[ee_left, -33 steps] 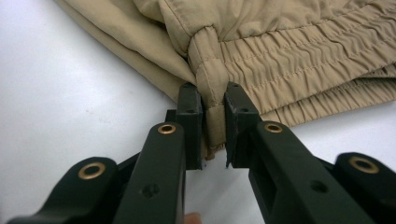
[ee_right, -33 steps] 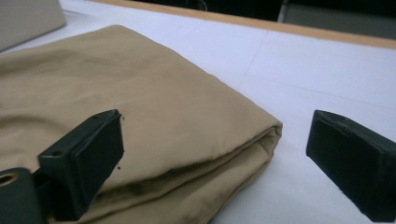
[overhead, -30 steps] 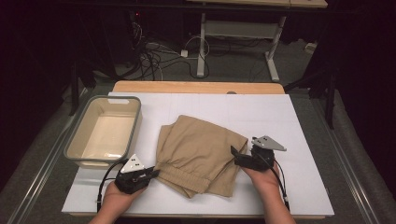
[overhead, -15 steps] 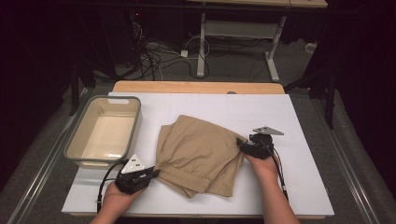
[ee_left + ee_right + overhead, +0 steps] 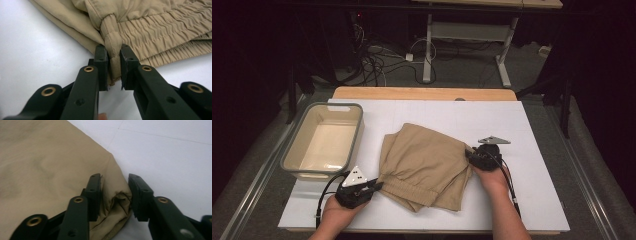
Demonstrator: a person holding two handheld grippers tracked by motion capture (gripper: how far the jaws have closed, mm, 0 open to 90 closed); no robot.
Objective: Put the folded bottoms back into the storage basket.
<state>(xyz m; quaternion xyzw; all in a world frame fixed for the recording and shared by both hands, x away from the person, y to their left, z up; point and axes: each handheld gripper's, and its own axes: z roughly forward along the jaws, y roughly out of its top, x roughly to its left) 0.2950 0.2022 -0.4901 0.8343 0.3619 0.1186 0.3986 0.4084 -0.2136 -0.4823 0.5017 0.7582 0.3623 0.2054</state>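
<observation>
Lying folded near the middle of the white tabletop (image 5: pixel 537 125), the tan shorts (image 5: pixel 424 162) rest with their gathered elastic waistband toward the person's side. A grey bin (image 5: pixel 323 140) with a cream inside stands just to the left of them, apart from the cloth.

At the near left corner of the shorts, the left gripper (image 5: pixel 114 66) is clenched on the waistband: in the left gripper view a bunched fold of the stitched band runs between the two black jaws and both pads press against it. In the high view that gripper (image 5: pixel 371 187) lies low on the tabletop, held in the person's left hand (image 5: pixel 337 212), with its jaws pointing toward the cloth.

On the right edge of the shorts, the right gripper (image 5: pixel 114 195) has just been closing its jaws around a puckered fold of the fabric. In the right gripper view the fold sits between the jaws, touching the left pad, while a narrow gap shows beside the right pad, so the cloth is not yet squeezed. In the high view this gripper (image 5: pixel 472 155) sits at the cloth's right side, held in the right hand (image 5: pixel 492 177).
</observation>
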